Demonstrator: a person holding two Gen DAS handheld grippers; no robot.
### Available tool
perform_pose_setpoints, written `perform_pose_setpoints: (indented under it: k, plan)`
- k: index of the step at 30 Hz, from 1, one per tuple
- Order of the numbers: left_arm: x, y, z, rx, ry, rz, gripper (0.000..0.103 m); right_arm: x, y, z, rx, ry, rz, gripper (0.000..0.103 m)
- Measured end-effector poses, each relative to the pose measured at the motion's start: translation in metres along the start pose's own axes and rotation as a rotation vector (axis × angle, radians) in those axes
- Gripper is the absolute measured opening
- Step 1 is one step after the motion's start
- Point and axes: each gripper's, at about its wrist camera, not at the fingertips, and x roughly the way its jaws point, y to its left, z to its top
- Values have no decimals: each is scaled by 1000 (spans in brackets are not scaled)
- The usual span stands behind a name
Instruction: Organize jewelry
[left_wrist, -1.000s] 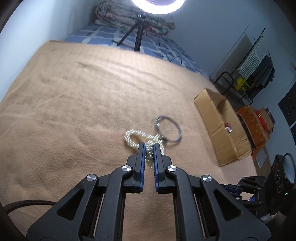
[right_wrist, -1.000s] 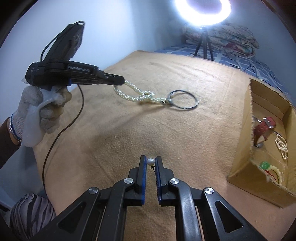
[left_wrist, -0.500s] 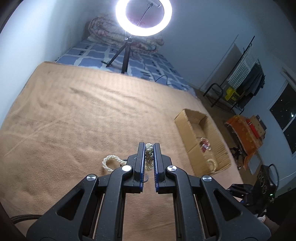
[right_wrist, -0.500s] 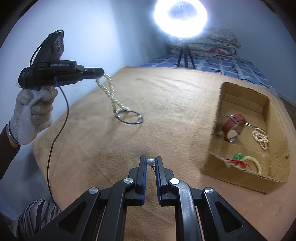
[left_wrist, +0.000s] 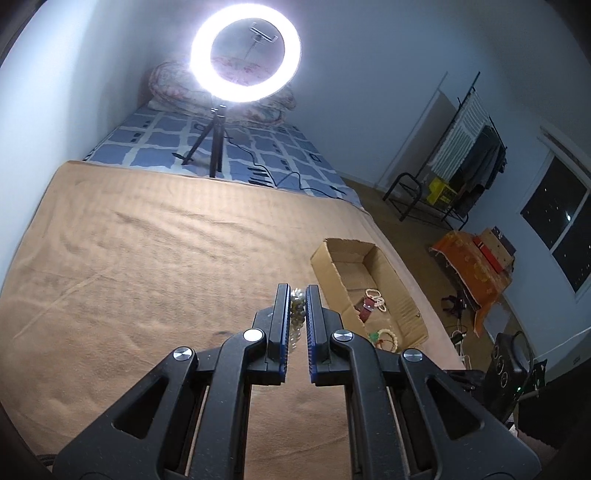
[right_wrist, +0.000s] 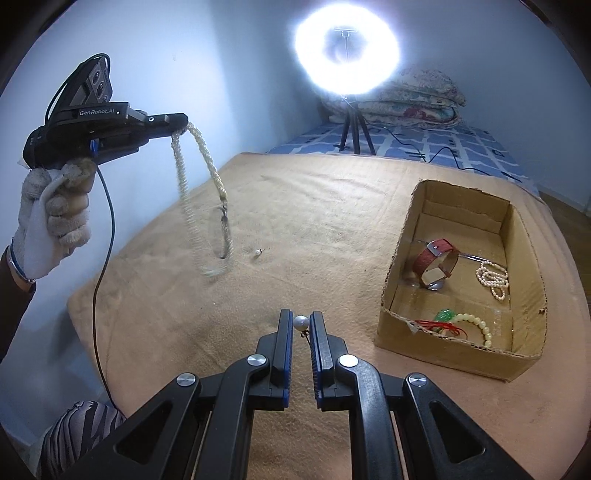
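My left gripper (left_wrist: 297, 291) is shut on a twisted pearl necklace (left_wrist: 295, 308). In the right wrist view the left gripper (right_wrist: 181, 123) holds it high, and the necklace (right_wrist: 199, 206) with its metal ring hangs clear above the tan blanket. My right gripper (right_wrist: 301, 319) is shut on a pearl earring (right_wrist: 300, 323), low over the blanket. A cardboard box (right_wrist: 406, 236) to the right holds a red watch (right_wrist: 437, 260), a pearl bracelet (right_wrist: 493, 277) and a bead bracelet with a green charm (right_wrist: 461, 323). The box also shows in the left wrist view (left_wrist: 334, 266). A second small earring (right_wrist: 258, 252) lies on the blanket.
A tan blanket (right_wrist: 314, 206) covers the bed. A ring light on a tripod (right_wrist: 347, 55) stands at the far end by folded quilts (right_wrist: 406, 99). A clothes rack (left_wrist: 461, 147) and orange-covered furniture (left_wrist: 476, 266) stand on the floor to the right.
My left gripper has lifted the pearl necklace off the blanket, so it now hangs free. A small earring shows where it lay. My right gripper still holds its pearl earring and has turned toward the box.
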Motion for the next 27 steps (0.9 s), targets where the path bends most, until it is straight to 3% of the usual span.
perform_pose_setpoints:
  k: [11, 17, 19, 21, 27]
  plan:
    - [6, -24, 7, 62, -2, -9, 0, -16, -6, 1, 13, -25, -16, 7]
    - [37, -3, -18, 81, 147, 31, 0, -15, -9, -2, 24, -22, -15, 7]
    - [50, 10, -30, 86, 197, 72, 10, -14, -10, -3, 27, -20, -13, 7]
    - [63, 23, -44, 89, 252, 83, 42, -13, -11, -5, 29, -19, -13, 7]
    - [98, 46, -77, 129, 366, 160, 45, -6, -14, -8, 37, -3, -14, 7]
